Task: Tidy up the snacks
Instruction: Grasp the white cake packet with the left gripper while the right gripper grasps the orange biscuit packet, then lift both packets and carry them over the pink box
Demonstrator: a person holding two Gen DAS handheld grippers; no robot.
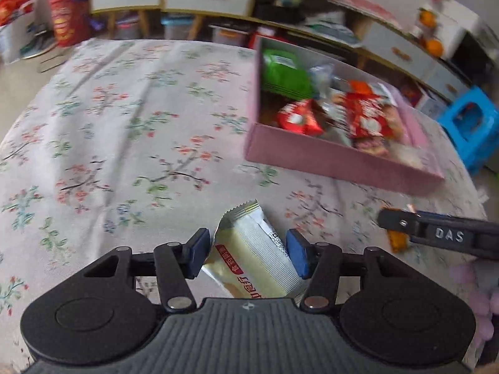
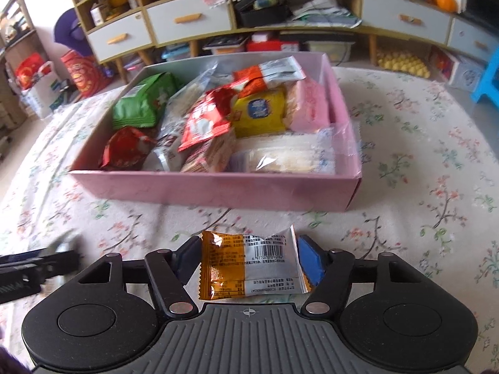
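Observation:
My left gripper [image 1: 248, 254] is shut on a cream and silver snack bar [image 1: 252, 258] above the floral tablecloth. My right gripper [image 2: 249, 260] is shut on an orange and silver snack packet [image 2: 249, 266], in front of the pink box [image 2: 218, 190]. The box holds several snacks: a green bag [image 2: 142, 103], red packets [image 2: 202, 121], a yellow packet [image 2: 260, 113] and clear-wrapped crackers [image 2: 280, 157]. In the left wrist view the pink box [image 1: 312, 155] lies ahead to the right, and the right gripper [image 1: 436, 233] shows at the right edge.
The floral tablecloth [image 1: 124, 124] covers the table. Behind it stand drawer cabinets [image 2: 187, 21] with clutter underneath. A blue stool [image 1: 471, 121] is at the right, red bags [image 1: 65, 18] at the far left. The left gripper's side [image 2: 31, 268] shows at the left of the right wrist view.

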